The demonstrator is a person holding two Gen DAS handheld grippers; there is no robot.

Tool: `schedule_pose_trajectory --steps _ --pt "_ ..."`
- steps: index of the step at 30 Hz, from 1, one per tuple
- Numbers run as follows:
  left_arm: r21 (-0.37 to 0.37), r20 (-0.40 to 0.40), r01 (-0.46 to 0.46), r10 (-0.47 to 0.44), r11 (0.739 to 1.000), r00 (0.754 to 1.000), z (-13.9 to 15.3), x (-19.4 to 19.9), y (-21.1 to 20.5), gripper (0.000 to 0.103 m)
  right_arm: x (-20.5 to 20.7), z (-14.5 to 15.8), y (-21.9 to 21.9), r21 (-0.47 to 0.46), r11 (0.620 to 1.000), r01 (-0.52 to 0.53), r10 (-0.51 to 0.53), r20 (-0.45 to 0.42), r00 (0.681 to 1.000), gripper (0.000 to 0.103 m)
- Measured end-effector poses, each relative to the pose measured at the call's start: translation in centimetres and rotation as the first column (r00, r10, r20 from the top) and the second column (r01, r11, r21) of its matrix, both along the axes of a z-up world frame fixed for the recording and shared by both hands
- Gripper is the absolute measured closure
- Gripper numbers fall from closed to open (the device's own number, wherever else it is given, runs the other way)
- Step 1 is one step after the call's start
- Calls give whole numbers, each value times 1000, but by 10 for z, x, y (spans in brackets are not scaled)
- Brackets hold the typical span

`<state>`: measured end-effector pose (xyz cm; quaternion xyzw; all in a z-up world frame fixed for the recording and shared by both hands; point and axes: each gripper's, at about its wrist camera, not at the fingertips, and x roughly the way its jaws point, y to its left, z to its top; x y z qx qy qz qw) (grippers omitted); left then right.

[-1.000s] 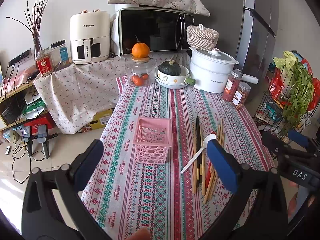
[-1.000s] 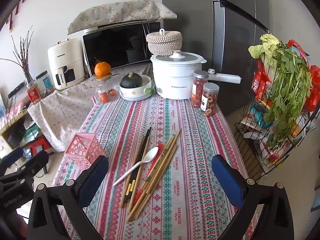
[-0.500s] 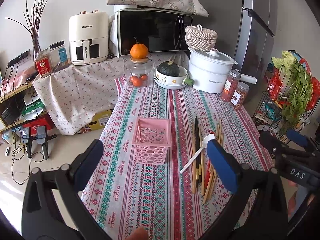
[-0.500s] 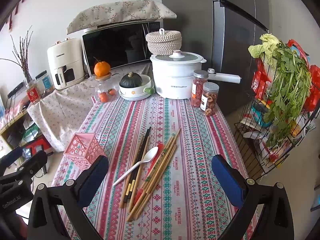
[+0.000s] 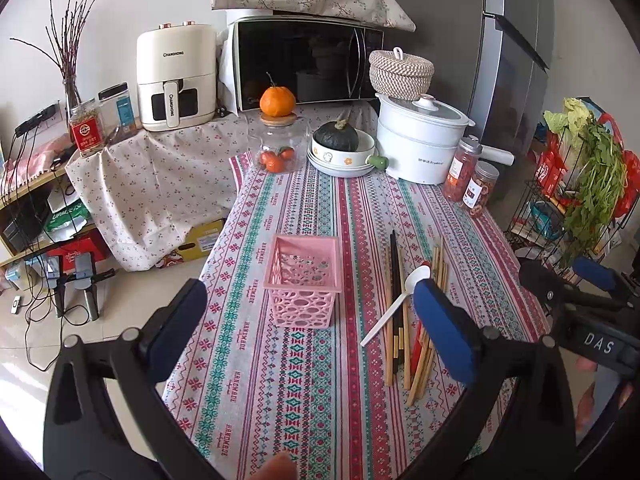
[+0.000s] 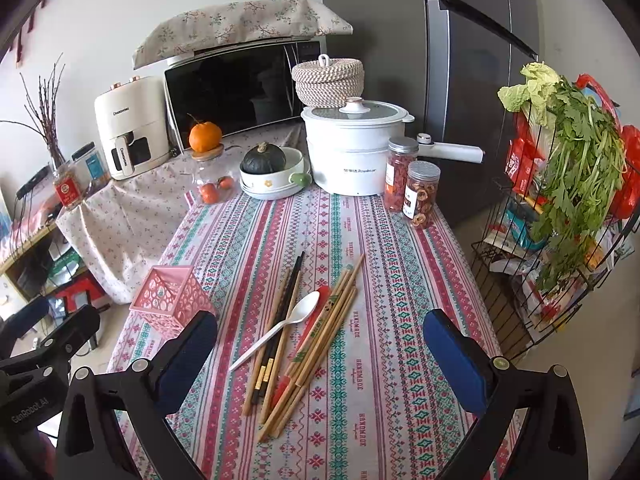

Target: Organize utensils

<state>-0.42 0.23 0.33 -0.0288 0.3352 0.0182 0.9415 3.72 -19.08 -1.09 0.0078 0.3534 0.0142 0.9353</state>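
From the left wrist camera, the left gripper is hovering over the near end of the patterned tablecloth with its blue-padded fingers spread wide and nothing between them. The pink basket is standing upright and empty on the cloth, framed between the two pads. Just to its right the utensils are lying in a loose bundle running away from the camera: dark chopsticks, wooden chopsticks and a white spoon lying slantwise across them. The right pad is partly covering the bundle. The right gripper is showing at the right edge, well apart from the basket. From the right wrist camera, the right gripper is hanging above the same bundle, its fingers likewise set wide apart and gripping nothing. The white spoon is resting across the dark chopsticks, the wooden chopsticks are lying beside them to the right with something red partly under them, and the pink basket is standing to the left near the table's edge. The left gripper's black body is showing at the lower left.
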Motion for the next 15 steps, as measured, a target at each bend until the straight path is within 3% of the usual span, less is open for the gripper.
schedule_pose_trajectory --steps 15 --pt "3 4 -1 1 1000 1000 0 0 1 0 0 -1 -2 7 1000 6 -6 -6 1000 0"
